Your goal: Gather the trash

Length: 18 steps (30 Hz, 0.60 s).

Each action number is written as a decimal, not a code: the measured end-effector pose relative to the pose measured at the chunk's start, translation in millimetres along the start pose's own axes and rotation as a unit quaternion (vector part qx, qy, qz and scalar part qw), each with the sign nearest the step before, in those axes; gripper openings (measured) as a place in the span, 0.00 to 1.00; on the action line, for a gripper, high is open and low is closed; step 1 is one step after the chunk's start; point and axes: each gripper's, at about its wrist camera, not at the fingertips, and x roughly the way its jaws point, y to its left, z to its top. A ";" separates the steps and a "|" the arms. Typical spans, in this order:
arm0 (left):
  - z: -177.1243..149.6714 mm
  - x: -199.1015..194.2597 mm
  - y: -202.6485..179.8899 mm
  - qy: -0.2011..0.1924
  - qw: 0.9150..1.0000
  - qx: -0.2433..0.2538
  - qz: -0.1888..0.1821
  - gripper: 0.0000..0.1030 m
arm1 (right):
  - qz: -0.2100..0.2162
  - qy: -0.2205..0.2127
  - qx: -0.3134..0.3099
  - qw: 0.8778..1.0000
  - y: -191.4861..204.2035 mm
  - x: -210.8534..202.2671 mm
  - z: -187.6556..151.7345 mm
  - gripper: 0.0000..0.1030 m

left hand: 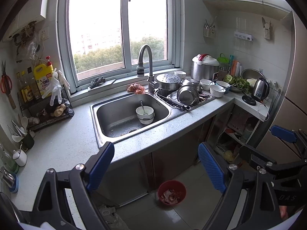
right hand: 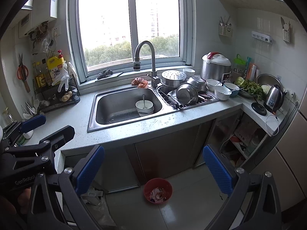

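Observation:
A red bin (left hand: 171,191) (right hand: 157,190) with paper scraps in it stands on the tiled floor below the sink cabinet. A crumpled pink-orange wad (left hand: 135,89) (right hand: 140,82) lies on the counter beside the faucet. A clear plastic bag (right hand: 96,201) lies on the floor by the cabinet's left corner. My left gripper (left hand: 155,167) is open and empty, held in front of the counter edge. My right gripper (right hand: 153,169) is also open and empty, above the floor. Each shows at the edge of the other's view: the right gripper (left hand: 268,143), the left gripper (right hand: 44,130).
The steel sink (left hand: 99,107) holds stacked white bowls with a spoon (left hand: 144,115). Pots and pans fill the drain rack (left hand: 184,94). A rice cooker (left hand: 204,67), bowls, greens and a kettle (left hand: 260,89) crowd the right counter. A wire rack with bottles (left hand: 44,99) stands on the left.

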 end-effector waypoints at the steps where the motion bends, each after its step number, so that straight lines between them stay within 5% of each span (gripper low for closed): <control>1: -0.7 -0.1 0.0 0.000 1.000 0.000 0.000 0.86 | 0.000 0.000 0.000 1.000 -0.5 -0.4 -0.6 1.00; 18: -1.1 -1.5 0.4 0.000 1.000 0.005 -0.004 0.86 | -0.001 0.000 0.003 1.000 -1.3 -1.9 -1.4 0.99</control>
